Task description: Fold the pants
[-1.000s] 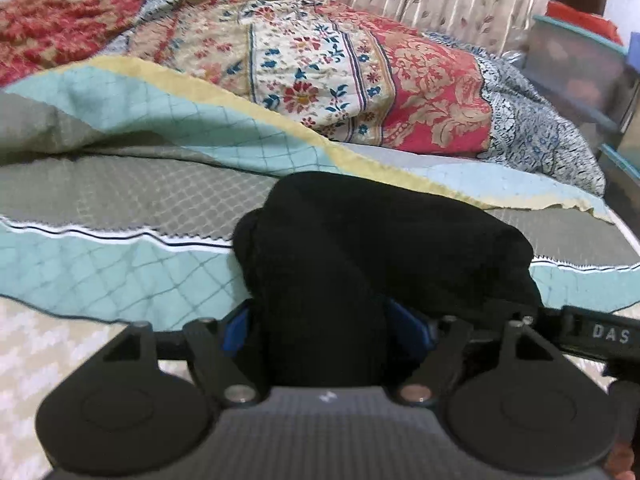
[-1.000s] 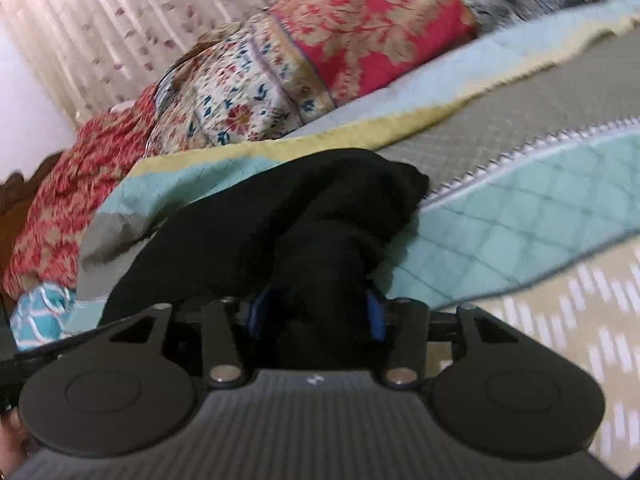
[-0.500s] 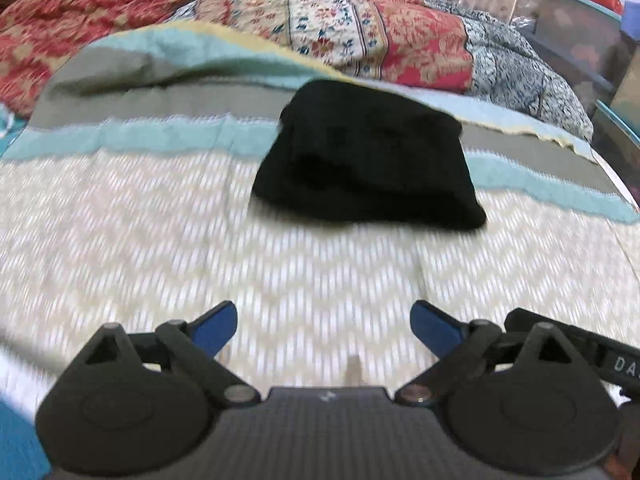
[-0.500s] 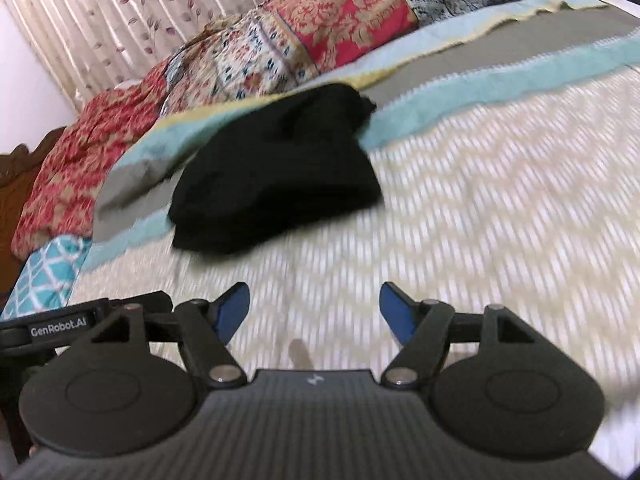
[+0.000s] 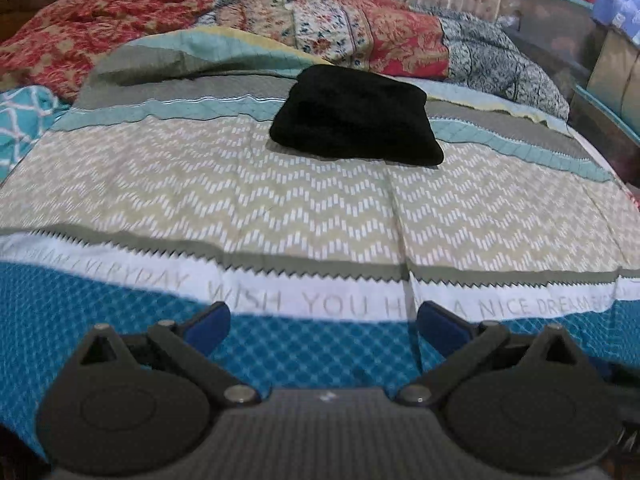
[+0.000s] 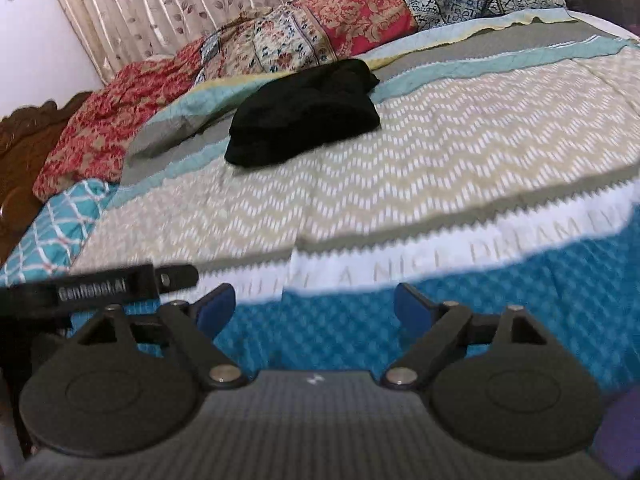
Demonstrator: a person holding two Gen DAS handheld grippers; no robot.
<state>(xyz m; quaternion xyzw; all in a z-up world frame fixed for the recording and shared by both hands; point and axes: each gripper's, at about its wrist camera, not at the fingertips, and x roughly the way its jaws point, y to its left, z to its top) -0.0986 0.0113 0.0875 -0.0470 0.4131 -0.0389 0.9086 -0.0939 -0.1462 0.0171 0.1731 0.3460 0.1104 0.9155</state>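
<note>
The black pants (image 5: pixel 356 120) lie folded in a compact bundle on the far part of the bedspread (image 5: pixel 304 208). They also show in the right wrist view (image 6: pixel 304 114). My left gripper (image 5: pixel 322 320) is open and empty, low over the blue near edge of the bed, well short of the pants. My right gripper (image 6: pixel 314 308) is open and empty, also far back from the pants. The left gripper's black body (image 6: pixel 100 286) shows at the left of the right wrist view.
Patterned pillows and quilts (image 5: pixel 360 28) are piled along the back of the bed under a curtain (image 6: pixel 180 4). A wooden headboard (image 6: pixel 28 136) is at the left. Storage boxes (image 5: pixel 580 36) stand at the right of the bed.
Both grippers let go of the black pants, opened, and pulled back towards the near edge of the bed. The pants stay folded on the far part of the bedspread.
</note>
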